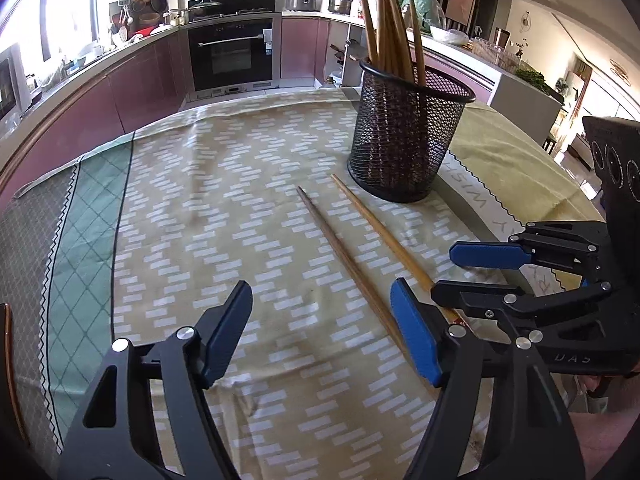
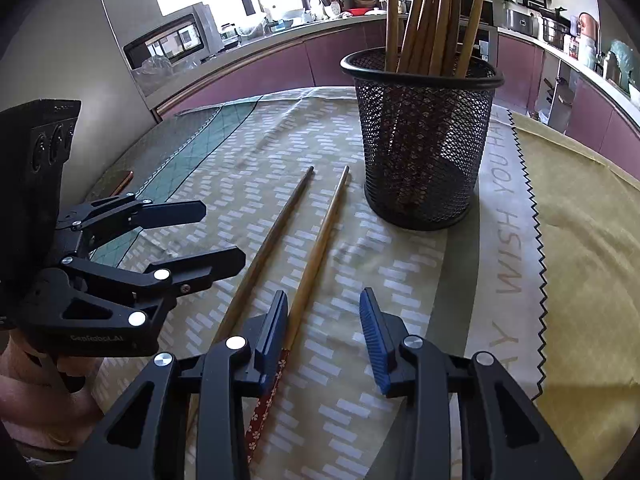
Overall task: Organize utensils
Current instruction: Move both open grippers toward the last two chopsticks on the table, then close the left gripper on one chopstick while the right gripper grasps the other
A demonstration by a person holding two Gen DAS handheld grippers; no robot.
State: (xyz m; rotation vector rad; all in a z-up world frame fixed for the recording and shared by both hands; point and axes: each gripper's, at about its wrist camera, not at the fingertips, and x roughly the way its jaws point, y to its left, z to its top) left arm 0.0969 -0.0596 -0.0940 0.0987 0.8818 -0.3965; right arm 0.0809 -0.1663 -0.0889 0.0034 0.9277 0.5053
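Two wooden chopsticks lie side by side on the patterned tablecloth [image 1: 200,208]: a darker chopstick [image 1: 340,248] [image 2: 272,236] and a lighter chopstick [image 1: 384,232] [image 2: 320,236] with a red flowered end. Just beyond their tips stands a black mesh cup [image 1: 404,136] [image 2: 424,140] holding several upright chopsticks. My left gripper [image 1: 320,320] [image 2: 220,236] is open, and the darker chopstick runs in under its right finger. My right gripper [image 2: 324,312] [image 1: 456,272] is open low over the lighter chopstick, which lies along the inner face of its left finger. Neither gripper clamps anything.
A yellow-green cloth [image 2: 580,240] with a zigzag edge covers the table's right side. A flat brown object [image 2: 120,182] lies at the table's far left edge. Kitchen counters and an oven [image 1: 232,52] run behind the table. A hand [image 2: 36,392] holds the left gripper.
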